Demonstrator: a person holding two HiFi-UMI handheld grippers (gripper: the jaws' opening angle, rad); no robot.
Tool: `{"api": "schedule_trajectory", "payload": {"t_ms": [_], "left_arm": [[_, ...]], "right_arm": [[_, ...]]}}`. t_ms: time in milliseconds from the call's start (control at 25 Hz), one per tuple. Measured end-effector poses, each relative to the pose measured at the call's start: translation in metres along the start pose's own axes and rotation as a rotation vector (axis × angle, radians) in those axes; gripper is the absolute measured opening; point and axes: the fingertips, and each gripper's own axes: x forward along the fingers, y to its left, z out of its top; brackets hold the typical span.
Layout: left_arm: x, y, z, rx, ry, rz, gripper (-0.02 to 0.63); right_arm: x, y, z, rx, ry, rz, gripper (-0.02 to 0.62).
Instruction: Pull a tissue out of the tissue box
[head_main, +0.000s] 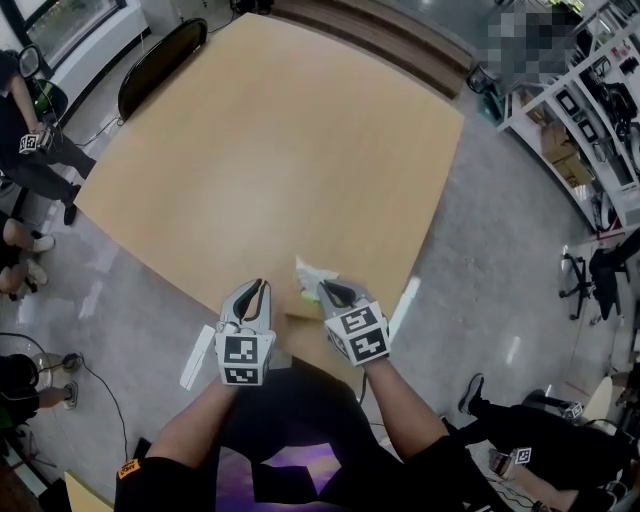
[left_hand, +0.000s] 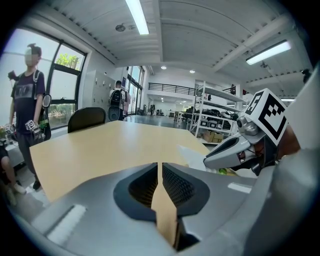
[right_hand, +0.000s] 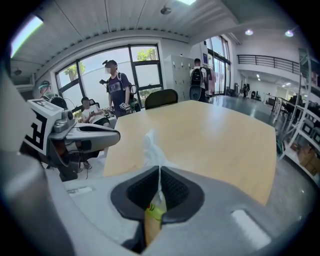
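Note:
A white tissue (head_main: 312, 272) sticks up from a yellow-green tissue box (head_main: 303, 294) at the near edge of the wooden table (head_main: 270, 160). My right gripper (head_main: 325, 290) is shut on the tissue. In the right gripper view the tissue (right_hand: 150, 145) runs up between the closed pads of the right gripper (right_hand: 159, 172), with the box (right_hand: 155, 214) just below. My left gripper (head_main: 260, 287) hovers a little to the left of the box, jaws closed, nothing in them. In the left gripper view, only the bare tabletop shows through the left gripper's (left_hand: 160, 172) thin slit.
A black chair (head_main: 160, 60) stands at the table's far left corner. People stand and sit along the left side (head_main: 30, 150). White shelving (head_main: 590, 110) fills the right. A seated person's legs (head_main: 540, 430) are at the lower right.

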Motion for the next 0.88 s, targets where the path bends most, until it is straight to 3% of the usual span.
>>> {"api": "schedule_trajectory", "payload": {"t_ms": [520,880], "left_arm": [[-0.014,-0.023,0.016,-0.029,-0.058,0.033,0.032],[-0.062,-0.046,0.029,-0.081,-0.118,0.105,0.018]], "right_arm": [[-0.042,-0.012,0.033,-0.020,-0.157,-0.020,0.002],[-0.103,-0.006,0.050,-0.024,-0.341,-0.025,0.002]]}}
